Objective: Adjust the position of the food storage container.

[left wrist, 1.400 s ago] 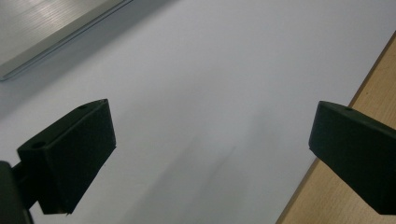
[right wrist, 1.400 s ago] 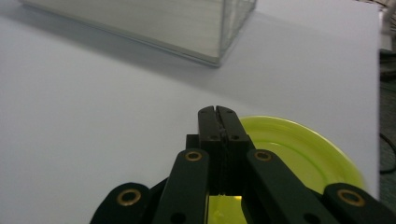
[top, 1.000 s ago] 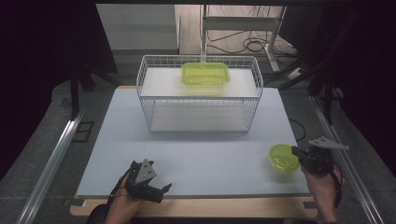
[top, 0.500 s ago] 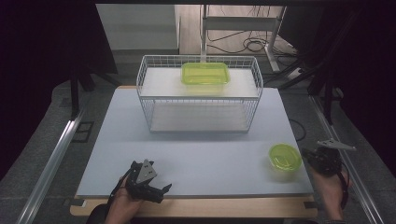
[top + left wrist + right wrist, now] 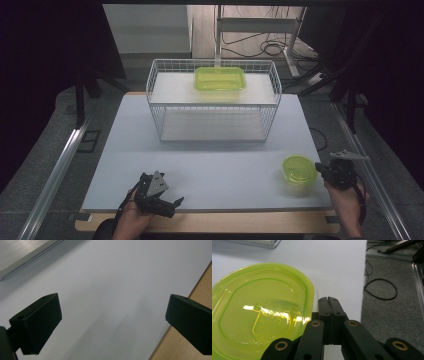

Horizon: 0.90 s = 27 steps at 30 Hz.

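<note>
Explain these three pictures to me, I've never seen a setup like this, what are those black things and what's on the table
A person sits at a white table holding a hand-operated gripper in each hand. The high view looks down from above; the other two come from cameras riding on the grippers. The left gripper, near the front edge, has its fingers spread wide with nothing between them. The right gripper has its fingers closed together, empty, right beside a small round green container. Farther back stands a white wire basket, and a rectangular green container rests on it. Neither gripper holds anything.
</note>
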### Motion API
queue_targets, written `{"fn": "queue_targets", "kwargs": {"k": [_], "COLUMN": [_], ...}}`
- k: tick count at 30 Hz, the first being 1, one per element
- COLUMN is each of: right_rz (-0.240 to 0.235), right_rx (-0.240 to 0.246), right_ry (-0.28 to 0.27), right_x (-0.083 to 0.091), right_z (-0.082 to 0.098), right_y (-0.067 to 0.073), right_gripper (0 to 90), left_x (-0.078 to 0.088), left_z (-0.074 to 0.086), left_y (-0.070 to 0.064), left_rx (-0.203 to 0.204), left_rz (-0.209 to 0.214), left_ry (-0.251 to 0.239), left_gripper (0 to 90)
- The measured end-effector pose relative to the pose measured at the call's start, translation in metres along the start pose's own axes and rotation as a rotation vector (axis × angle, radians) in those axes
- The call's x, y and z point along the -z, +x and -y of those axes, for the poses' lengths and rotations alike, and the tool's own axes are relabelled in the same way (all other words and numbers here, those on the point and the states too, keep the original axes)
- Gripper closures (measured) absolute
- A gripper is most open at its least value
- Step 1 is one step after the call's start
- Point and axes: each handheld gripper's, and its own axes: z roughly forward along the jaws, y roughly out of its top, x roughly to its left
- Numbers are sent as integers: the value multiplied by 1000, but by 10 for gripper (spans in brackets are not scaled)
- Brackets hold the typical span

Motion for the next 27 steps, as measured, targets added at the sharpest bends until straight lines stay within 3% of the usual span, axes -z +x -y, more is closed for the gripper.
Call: {"fn": "queue_targets", "kwargs": {"k": [21, 27], "right_rz": [-166, -145], "right_rx": [77, 61], "right_ry": [38, 49], "right_x": [-5, 0], "right_z": [-5, 1], "right_y": [62, 54], "right_gripper": [894, 894], "left_x": [-1, -2], "left_z": [0, 0], "left_y": [-1, -1], "left_rx": [-8, -8], "left_rz": [-1, -5], "left_ry": [7, 15], "left_gripper": [3, 3]}}
